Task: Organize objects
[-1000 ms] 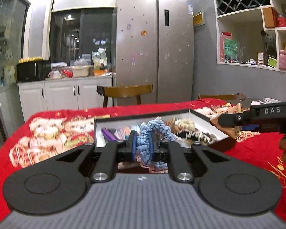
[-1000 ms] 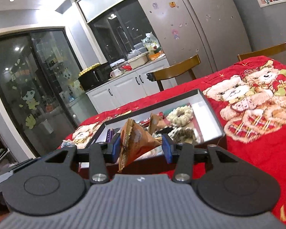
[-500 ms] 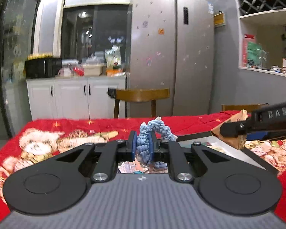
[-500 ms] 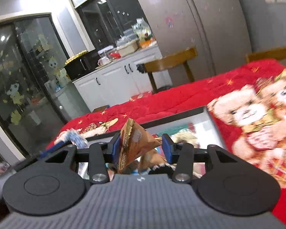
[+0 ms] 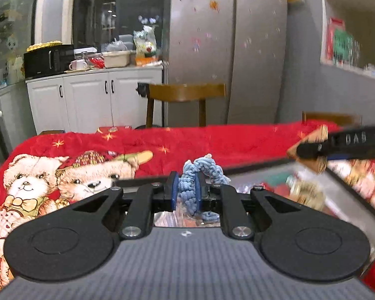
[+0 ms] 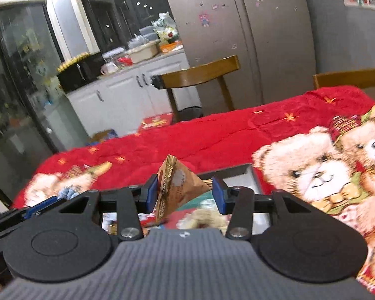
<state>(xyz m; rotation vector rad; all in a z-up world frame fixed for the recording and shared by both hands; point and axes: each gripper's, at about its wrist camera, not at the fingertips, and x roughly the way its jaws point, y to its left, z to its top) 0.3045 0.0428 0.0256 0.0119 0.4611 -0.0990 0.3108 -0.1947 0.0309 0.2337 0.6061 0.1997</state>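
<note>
Rope toy [image 5: 200, 175], pale blue, knotted, pinched in left fingers [image 5: 173, 190], right fingers [image 6: 152, 195] clamping crinkled brown snack packet [image 6: 180, 185]

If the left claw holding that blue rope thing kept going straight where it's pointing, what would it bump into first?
Probably the red bear-print tablecloth, just past the box's dark rim below the left claw. Depth is hard to judge here.
</note>
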